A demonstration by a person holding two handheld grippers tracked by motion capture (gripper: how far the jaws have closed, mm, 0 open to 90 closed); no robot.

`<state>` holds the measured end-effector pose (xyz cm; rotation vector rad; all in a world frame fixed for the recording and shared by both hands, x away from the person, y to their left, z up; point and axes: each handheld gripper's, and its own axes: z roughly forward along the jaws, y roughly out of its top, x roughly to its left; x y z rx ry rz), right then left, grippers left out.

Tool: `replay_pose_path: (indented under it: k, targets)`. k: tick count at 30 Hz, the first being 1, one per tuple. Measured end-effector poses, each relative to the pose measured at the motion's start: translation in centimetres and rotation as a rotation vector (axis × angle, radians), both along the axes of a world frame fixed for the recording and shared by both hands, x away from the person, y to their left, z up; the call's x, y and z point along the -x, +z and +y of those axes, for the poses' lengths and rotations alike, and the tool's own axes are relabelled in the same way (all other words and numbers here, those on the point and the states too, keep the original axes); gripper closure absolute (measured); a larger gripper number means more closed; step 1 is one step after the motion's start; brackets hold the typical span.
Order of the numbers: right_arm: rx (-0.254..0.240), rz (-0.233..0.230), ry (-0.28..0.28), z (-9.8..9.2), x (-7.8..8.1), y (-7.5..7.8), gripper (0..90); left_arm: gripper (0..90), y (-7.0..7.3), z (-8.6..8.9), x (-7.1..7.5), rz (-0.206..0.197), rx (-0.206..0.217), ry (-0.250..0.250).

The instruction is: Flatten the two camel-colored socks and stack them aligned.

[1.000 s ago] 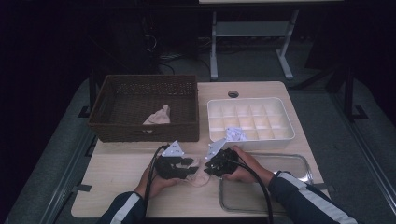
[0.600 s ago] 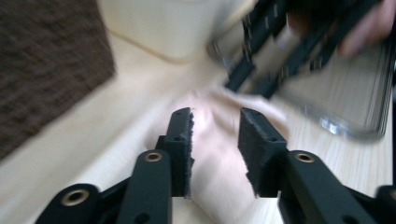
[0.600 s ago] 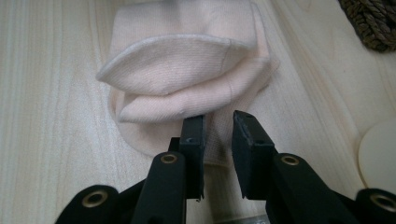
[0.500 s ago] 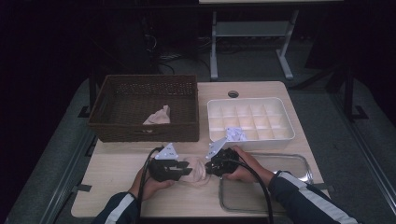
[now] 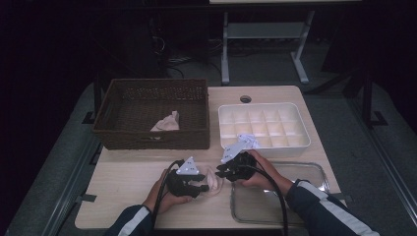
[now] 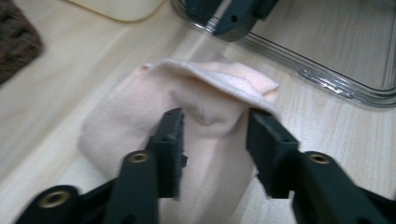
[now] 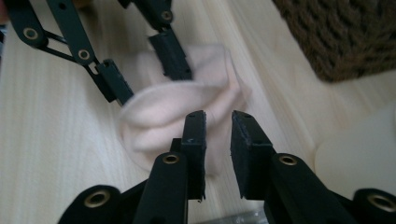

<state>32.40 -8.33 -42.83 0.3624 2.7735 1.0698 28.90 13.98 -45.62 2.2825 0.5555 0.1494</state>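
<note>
Tongs meet over a pale sock on the table. The left gripper has just opened, sock between its jaws. The right gripper stands a little open above the sock's edge. Both hands lie low, pointing inward.

Wicker basket holding a cloth, white divided tray, clear tray

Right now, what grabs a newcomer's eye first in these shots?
The pale peach sock bunched on the wooden table, front and centre, with the left tool and right tool meeting over it from either side. Behind sit a dark wicker basket at back left with another peach cloth inside, and a white compartment tray at back right. A clear tray lies at front right.
</note>
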Motion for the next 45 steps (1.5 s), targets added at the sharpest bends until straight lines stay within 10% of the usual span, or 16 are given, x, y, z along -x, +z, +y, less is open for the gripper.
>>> replay_pose_path:
  k: [6,14,25,37,45]
  targets:
    - [-0.025,-0.040,0.018,0.6,0.7,0.6,76.6,50.0,1.2,2.0,-0.4,-0.020,0.029,0.065]
    - [-0.071,-0.037,0.012,2.1,1.3,1.6,75.7,47.1,-0.3,2.7,-0.9,0.009,-0.047,0.106]
    - [0.104,-0.016,0.033,3.4,0.9,-1.2,76.0,45.9,-0.7,2.8,-0.9,0.010,-0.039,0.106]
    - [0.134,-0.036,0.037,2.6,1.3,-1.8,73.0,38.2,-0.9,3.0,-1.0,0.077,0.016,0.158]
    - [0.033,-0.083,0.040,2.3,2.0,-0.2,80.2,53.2,-0.9,2.8,-1.0,0.092,0.025,0.143]
